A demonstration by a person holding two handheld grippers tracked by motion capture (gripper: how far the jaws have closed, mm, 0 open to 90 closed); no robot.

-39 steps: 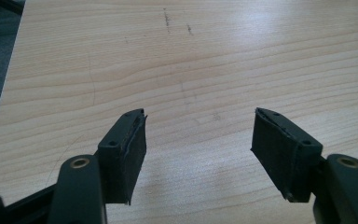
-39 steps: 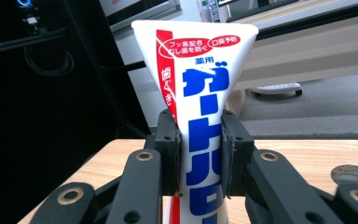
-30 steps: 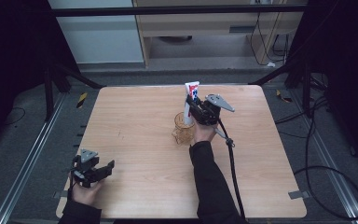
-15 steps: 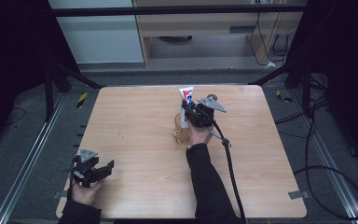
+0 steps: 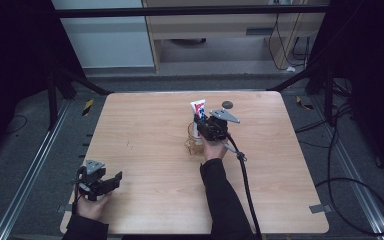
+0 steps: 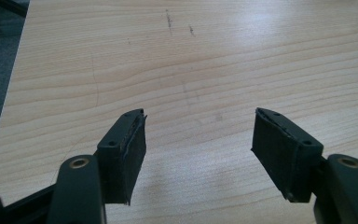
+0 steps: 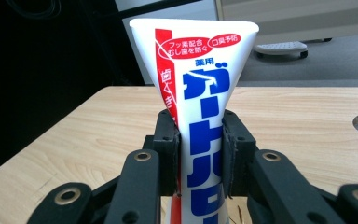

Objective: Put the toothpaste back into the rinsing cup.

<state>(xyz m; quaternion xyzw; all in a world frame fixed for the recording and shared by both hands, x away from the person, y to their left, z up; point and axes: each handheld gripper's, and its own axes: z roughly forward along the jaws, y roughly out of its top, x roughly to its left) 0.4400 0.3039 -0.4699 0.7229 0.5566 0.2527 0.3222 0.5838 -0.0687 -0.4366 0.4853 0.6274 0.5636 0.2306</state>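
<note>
From above, the right gripper (image 5: 198, 122) holds a toothpaste tube (image 5: 197, 111) upright over a clear cup (image 5: 194, 139) mid-desk (image 5: 145, 125). The left gripper (image 6: 198, 140) hangs wide apart above bare wood. The right gripper's view shows it squeezing the tube.

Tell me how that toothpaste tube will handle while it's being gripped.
The toothpaste tube is probably soft: the right gripper pinches its middle, so it may dent or slip. Held upright with its flat crimped end up, it looks light, and unlikely to roll.
</note>
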